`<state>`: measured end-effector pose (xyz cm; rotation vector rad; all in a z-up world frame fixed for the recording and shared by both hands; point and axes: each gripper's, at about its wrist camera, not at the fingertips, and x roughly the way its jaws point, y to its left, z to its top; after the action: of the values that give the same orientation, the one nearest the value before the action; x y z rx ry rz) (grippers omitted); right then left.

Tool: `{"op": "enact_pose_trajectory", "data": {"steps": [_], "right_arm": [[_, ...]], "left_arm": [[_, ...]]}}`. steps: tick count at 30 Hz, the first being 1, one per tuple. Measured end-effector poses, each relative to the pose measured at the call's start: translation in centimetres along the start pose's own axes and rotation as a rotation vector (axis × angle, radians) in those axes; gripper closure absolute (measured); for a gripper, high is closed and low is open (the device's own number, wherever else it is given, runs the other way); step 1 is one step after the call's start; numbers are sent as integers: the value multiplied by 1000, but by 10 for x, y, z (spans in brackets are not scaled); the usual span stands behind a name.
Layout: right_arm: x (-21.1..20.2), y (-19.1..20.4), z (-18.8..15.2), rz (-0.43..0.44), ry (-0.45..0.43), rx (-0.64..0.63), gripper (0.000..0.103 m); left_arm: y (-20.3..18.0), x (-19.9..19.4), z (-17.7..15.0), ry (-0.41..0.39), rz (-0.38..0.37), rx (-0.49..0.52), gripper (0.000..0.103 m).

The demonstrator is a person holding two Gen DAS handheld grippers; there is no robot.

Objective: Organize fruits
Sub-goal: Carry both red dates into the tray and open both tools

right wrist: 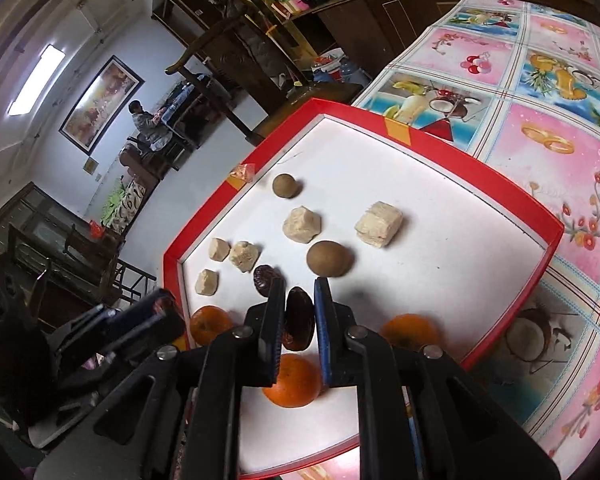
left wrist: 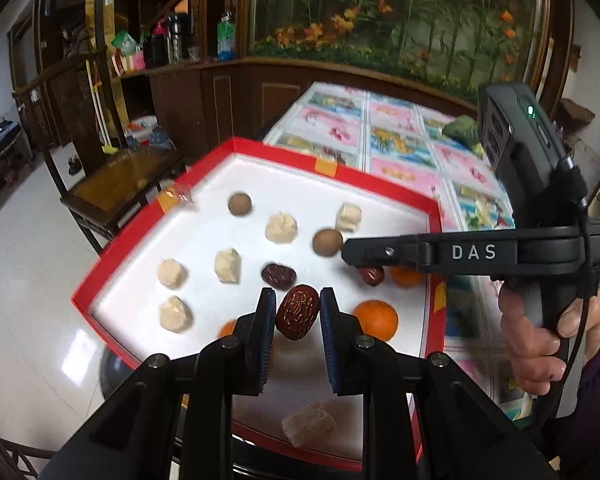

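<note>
Red dates are being carried over the tray (left wrist: 260, 152): left gripper (left wrist: 298, 312) is clamping one date (left wrist: 298, 317), right gripper (right wrist: 298, 312) another date (right wrist: 299, 318), oranges (right wrist: 292, 380) lying just beneath, likely for sorting.

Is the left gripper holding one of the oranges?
No, the left gripper is pinching a wrinkly red date, while an orange sits loose on the red tray.

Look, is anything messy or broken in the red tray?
Nothing spilled or broken. The tray sits skewed on the table, one corner sticking out past the edge. Each gripper holds a red date: left gripper, right gripper.
</note>
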<state>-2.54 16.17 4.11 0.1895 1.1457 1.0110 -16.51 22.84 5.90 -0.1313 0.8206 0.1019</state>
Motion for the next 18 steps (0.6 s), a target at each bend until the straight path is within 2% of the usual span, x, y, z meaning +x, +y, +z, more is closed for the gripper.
{"op": "enact_pose_trajectory", "data": {"steps": [8, 15, 17, 18], "right_arm": [[15, 4, -4, -55, 35, -35, 86], [18, 6, -5, -95, 23, -68, 86], [18, 7, -6, -106, 25, -81, 86], [18, 6, -7, -104, 25, -83, 86]], "left_arm": [[-10, 18, -6, 79, 50, 45, 82], [-16, 26, -3, 101, 122, 77, 81], [-17, 28, -2, 107, 137, 70, 74], [-18, 27, -2, 107, 135, 61, 62]]}}
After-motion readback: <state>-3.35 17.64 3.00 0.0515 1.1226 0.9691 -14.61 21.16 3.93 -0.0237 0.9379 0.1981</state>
